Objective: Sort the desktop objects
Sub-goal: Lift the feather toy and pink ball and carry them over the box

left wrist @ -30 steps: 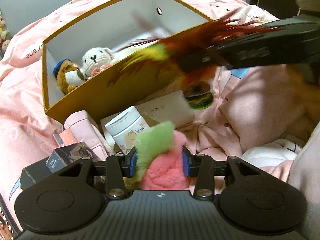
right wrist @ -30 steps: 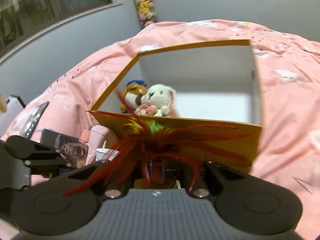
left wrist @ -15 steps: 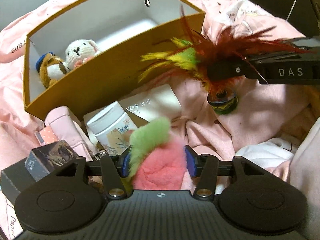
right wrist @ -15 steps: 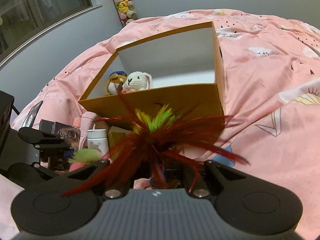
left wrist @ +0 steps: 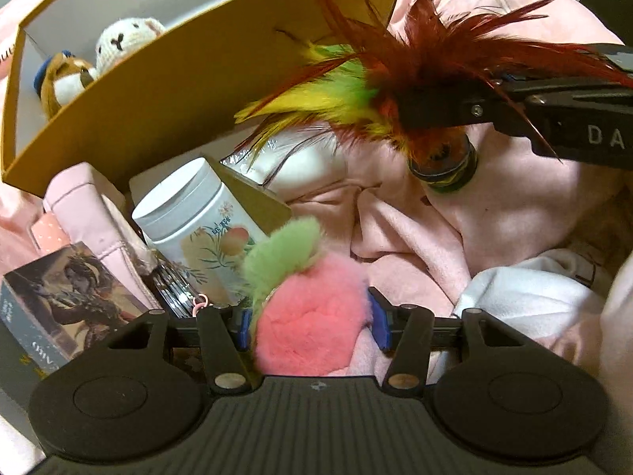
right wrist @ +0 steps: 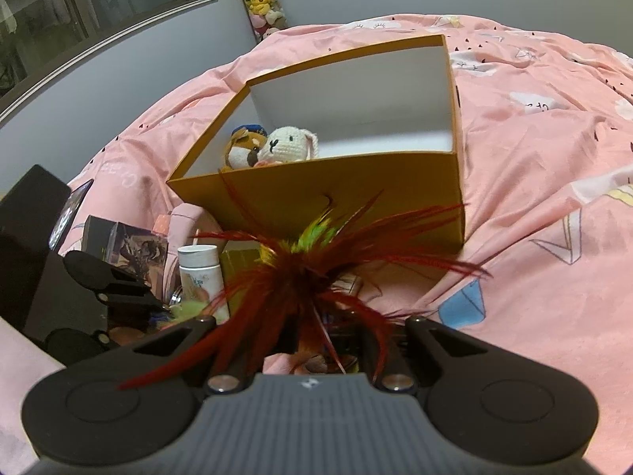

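Observation:
A fluffy pink ball with a green leaf (left wrist: 312, 316) lies on the pink bedding between the blue pads of my left gripper (left wrist: 310, 322). The jaws stand open, and the fur only brushes the pads. My right gripper (left wrist: 431, 107) comes in from the right and is shut on a feather toy (left wrist: 395, 75) with red, yellow and green plumes and a round base. In the right wrist view the feather toy (right wrist: 312, 265) hides the fingertips of the right gripper (right wrist: 316, 336). Behind stands an orange box (left wrist: 158, 91) (right wrist: 316, 194) with a brown plush dog (left wrist: 63, 83) and a white plush bunny (left wrist: 126, 35) inside.
A white canister (left wrist: 198, 217), a pink pouch (left wrist: 91, 206) and a dark printed carton (left wrist: 51, 304) crowd the near side of the box, left of the ball. A white cloth (left wrist: 526, 297) lies at the right. Rumpled pink bedding (right wrist: 534, 182) surrounds everything.
The left jaws have widened around the pink ball, and the gripper has sunk and tipped down toward it. The right gripper has drawn back from the box with the feather toy.

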`<state>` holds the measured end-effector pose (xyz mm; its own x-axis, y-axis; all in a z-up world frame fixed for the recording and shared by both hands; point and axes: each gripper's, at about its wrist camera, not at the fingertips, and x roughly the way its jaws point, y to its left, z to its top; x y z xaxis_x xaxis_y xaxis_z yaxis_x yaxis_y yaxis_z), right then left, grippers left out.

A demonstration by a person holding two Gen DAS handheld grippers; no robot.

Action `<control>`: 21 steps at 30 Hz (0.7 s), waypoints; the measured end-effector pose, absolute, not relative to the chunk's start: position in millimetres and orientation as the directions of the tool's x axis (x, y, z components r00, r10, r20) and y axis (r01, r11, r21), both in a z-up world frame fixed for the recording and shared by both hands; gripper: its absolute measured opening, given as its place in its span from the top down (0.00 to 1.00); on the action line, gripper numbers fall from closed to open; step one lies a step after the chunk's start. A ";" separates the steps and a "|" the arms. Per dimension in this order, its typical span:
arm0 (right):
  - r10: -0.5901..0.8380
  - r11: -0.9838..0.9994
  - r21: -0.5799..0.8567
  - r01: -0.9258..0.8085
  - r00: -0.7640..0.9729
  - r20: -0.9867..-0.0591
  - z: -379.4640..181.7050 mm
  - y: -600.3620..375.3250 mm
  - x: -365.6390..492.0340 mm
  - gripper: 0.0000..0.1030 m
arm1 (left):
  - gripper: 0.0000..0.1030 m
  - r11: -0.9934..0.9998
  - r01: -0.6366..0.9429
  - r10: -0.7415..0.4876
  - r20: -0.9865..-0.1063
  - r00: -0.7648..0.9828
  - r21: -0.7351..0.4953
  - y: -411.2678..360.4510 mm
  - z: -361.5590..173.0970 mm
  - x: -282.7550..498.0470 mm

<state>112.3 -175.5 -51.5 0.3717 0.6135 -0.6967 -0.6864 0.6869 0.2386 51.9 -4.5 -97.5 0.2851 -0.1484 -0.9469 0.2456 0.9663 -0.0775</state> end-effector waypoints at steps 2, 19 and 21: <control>0.613 0.685 0.237 -0.689 0.370 -0.698 -52.2 -174.4 111.4 0.89 | 0.50 0.969 0.232 -0.151 -0.945 0.290 -0.083 -1.7 -98.6 52.1; 0.638 0.708 0.275 -0.651 0.421 -0.646 -39.3 -186.9 113.3 0.90 | 0.81 0.979 0.135 -0.201 -0.852 0.483 -0.155 33.1 -70.4 33.3; 0.639 0.709 0.276 -0.650 0.424 -0.642 -37.7 -187.0 113.8 0.90 | 0.86 0.979 0.133 -0.199 -0.838 0.509 -0.151 30.9 -65.9 34.4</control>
